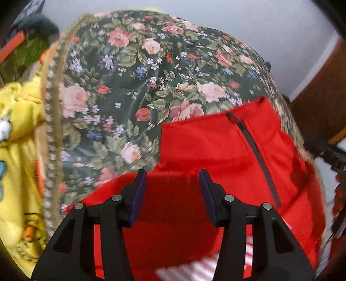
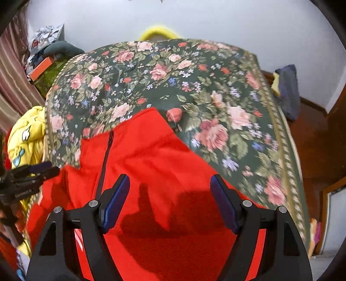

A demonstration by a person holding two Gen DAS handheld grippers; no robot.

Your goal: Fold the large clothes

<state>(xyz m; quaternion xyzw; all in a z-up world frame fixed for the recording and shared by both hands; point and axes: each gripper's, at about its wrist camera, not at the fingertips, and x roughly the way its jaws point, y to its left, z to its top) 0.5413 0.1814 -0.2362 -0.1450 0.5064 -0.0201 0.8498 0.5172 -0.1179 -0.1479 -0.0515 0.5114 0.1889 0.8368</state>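
A red garment (image 1: 216, 151) lies spread on the worktop, which is covered by a dark green floral cloth (image 1: 121, 82). The garment takes up the near part of that cloth, and a dark zipper (image 1: 253, 151) runs down it. In the right wrist view the same red garment (image 2: 151, 173) shows its zipper (image 2: 106, 160) on the left, and one corner of it points toward the far side of the floral cloth (image 2: 194, 86).

The left gripper (image 1: 173, 175) hangs over the near part of the red garment with its blue-padded fingers (image 1: 138, 190) apart and nothing between them. The right gripper (image 2: 169, 179) also sits above the red fabric, fingers (image 2: 117, 196) spread wide and gripping nothing, their shadow falling on the garment just beneath. I cannot tell whether either gripper touches the fabric.

Left of the floral cloth's braided edge a yellow printed garment (image 1: 19, 138) lies bunched. Behind the cloth stands a pale wall (image 2: 216, 19), with a yellow rim (image 2: 155, 31) peeking over the cloth's far edge. Right of the cloth there is reddish-brown floor (image 2: 313, 140) and a dark blue bundle (image 2: 287, 90)
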